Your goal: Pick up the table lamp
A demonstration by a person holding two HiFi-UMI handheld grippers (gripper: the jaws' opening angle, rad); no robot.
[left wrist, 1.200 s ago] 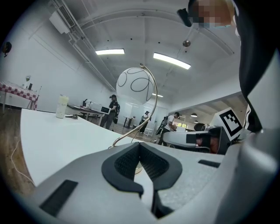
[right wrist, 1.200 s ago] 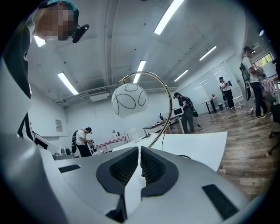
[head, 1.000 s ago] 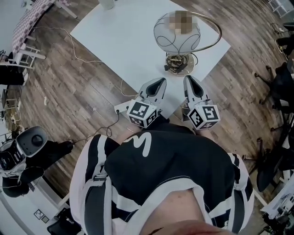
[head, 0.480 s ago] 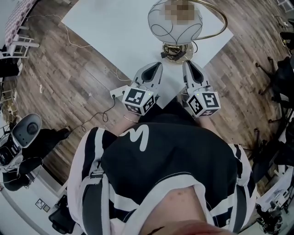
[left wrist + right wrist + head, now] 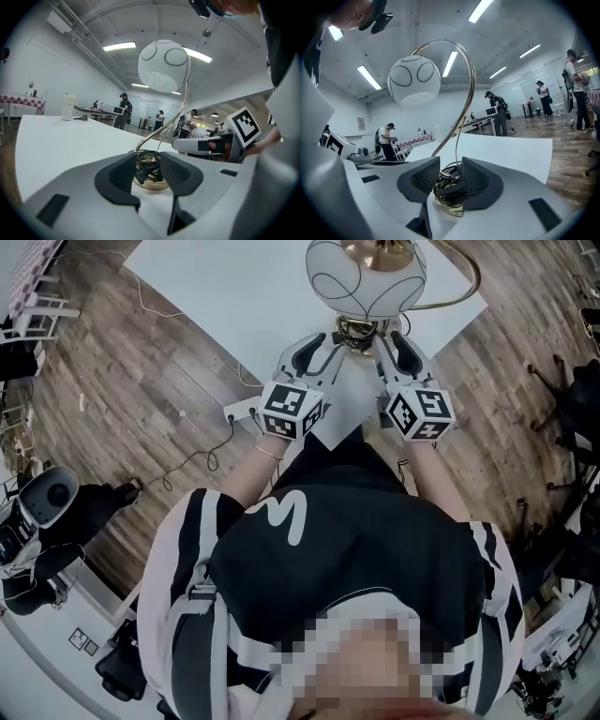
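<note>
The table lamp [image 5: 366,282] stood near the edge of the white bench [image 5: 225,296], with its round brass base [image 5: 359,330] lying between my two tools. My left gripper [image 5: 317,345] had just been opening, and its fingers stood apart with the base and the coil of cord [image 5: 149,163] on it showing in the gap, nothing pressed. My right gripper [image 5: 398,345] had just been opening too, its fingers apart and the same base showing between them from the other side, not yet clamped. To do this well, I judged I should bite low on the rim of the base, not on the loose cord or the thin curved stem [image 5: 464,89]. I should also squeeze both sides evenly and lift straight, since the globe shade [image 5: 164,65] hanging off to one side would likely make it top-heavy
</note>
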